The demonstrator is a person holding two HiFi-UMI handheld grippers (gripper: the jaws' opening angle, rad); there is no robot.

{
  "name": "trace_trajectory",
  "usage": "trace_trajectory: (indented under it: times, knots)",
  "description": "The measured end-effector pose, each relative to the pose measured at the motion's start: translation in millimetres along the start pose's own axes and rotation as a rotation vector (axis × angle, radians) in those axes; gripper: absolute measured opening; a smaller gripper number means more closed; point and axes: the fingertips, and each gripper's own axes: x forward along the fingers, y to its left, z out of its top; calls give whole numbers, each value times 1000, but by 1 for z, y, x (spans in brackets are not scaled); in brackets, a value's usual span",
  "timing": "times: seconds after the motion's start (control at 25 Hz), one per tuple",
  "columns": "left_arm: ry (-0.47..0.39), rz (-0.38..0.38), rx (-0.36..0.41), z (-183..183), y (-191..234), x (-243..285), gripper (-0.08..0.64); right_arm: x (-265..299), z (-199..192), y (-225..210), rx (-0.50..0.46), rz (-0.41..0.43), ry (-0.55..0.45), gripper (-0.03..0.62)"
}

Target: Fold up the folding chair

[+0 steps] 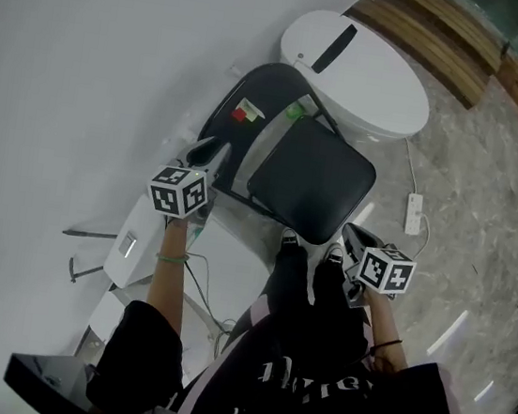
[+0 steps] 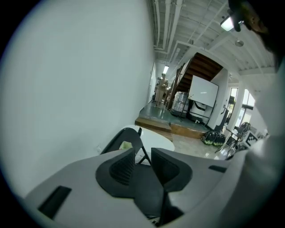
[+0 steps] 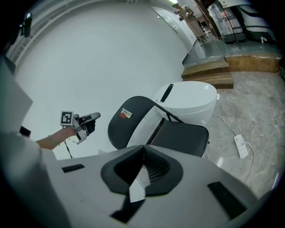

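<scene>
In the head view, the folding chair stands open by the white wall, in front of a white table. Your left claw is just beside the chair's back. Your right claw is near the seat's front corner.

In the left gripper view, your left claw is a bit open, with nothing in it.

In the right gripper view, your right claw is closed tight and holds nothing. The folding chair sits past it, not folded.

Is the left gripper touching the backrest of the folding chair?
Apart. The right gripper view shows a strip of white wall between the left gripper and the chair's backrest.
</scene>
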Motion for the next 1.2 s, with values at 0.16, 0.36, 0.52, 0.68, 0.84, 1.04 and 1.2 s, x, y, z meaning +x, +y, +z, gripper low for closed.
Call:
trace_trajectory:
  times: [0.16, 0.36, 0.52, 0.68, 0.84, 1.04, 1.2]
  knots:
    - [72, 34, 60, 5, 62, 26, 121, 27, 0, -8, 20, -4, -10, 14]
    - [154, 29, 111, -2, 104, 57, 145, 60, -21, -33, 2, -16, 55, 15]
    - [238, -16, 127, -22, 113, 84, 152, 87, -29, -64, 35, -33, 56, 15]
    - [278, -26, 134, -36, 118, 102, 153, 114, -37, -95, 75, -43, 73, 71]
    - [284, -54, 119, -41, 121, 111, 153, 141, -52, -131, 100, -63, 99, 166]
    - [288, -77, 107, -44, 119, 113, 153, 166, -92, -195, 100, -150, 125, 241]
    - [278, -105, 80, -40, 119, 118, 152, 186, -121, -247, 130, -218, 160, 290]
